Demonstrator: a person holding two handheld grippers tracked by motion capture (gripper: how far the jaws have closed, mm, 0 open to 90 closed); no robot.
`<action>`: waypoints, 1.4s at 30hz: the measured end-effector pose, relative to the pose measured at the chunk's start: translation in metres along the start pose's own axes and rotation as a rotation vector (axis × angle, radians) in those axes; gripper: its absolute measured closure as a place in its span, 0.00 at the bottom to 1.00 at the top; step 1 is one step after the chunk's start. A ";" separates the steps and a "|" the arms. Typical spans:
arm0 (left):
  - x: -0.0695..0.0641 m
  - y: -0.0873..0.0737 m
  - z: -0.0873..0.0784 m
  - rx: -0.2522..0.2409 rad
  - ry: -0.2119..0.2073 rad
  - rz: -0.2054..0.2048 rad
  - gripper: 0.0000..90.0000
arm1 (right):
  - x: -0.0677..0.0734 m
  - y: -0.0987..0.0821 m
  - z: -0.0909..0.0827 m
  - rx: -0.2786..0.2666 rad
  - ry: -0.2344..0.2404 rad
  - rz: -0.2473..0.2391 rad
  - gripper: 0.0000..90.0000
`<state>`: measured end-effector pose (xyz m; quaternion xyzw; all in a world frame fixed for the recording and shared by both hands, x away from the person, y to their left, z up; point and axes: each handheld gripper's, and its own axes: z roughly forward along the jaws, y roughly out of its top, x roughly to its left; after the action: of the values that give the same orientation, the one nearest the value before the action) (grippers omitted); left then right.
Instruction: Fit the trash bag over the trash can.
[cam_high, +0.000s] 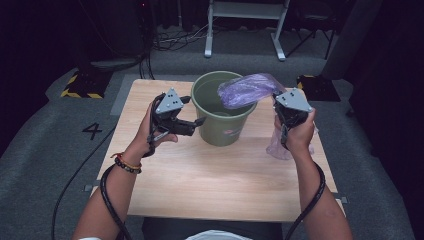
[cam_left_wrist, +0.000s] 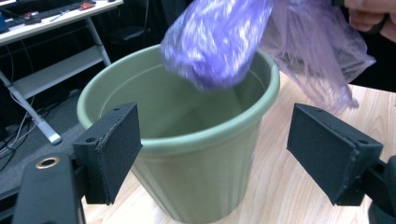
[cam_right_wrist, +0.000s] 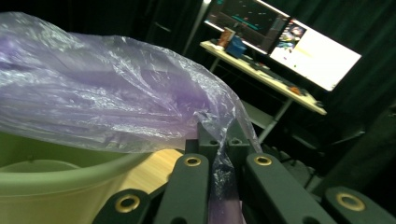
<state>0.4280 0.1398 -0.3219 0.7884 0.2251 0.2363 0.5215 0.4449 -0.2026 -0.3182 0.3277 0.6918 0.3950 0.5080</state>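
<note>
while the purple plastic bag (cam_high: 246, 90) is carried over the green bucket (cam_high: 222, 116), the high view shows it billowing across the rim at two o'clock, its tail trailing down past the right hand; this placement suggests the bag is about to be lowered in as a liner. the right gripper (cam_high: 286, 114), at three o'clock of the bucket, pinches the film, and the left gripper (cam_high: 192, 123), at nine o'clock, points at the bucket wall with its jaws spread and nothing between them, probably ready to steady the bucket or catch the bag's edge. the bucket stands upright on a pale wooden table (cam_high: 210, 185) set on grey carpet, with a white frame at twelve o'clock and a floor marking at nine. in the left gripper view, the open pads (cam_left_wrist: 111, 149) flank the bucket without touching it, and the bag's rounded end hangs above the mouth at one o'clock. in the right gripper view, the jaws are pressed together on a pleat of film (cam_right_wrist: 223, 184); lit monitors (cam_right_wrist: 285, 42) on a desk stand at one o'clock in a dark room.
</note>
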 end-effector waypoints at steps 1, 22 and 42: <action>0.000 0.002 0.002 -0.001 -0.002 0.001 0.19 | 0.000 0.000 0.000 0.000 0.000 0.000 1.00; -0.016 0.046 0.064 0.094 0.014 0.149 0.28 | 0.036 0.005 -0.009 -0.089 0.195 -0.141 0.98; -0.006 0.034 0.078 0.143 0.094 0.267 1.00 | 0.054 0.009 -0.016 -0.117 0.372 -0.163 0.76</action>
<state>0.4744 0.0686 -0.3183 0.8346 0.1588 0.3236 0.4166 0.4158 -0.1555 -0.3311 0.1620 0.7737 0.4457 0.4201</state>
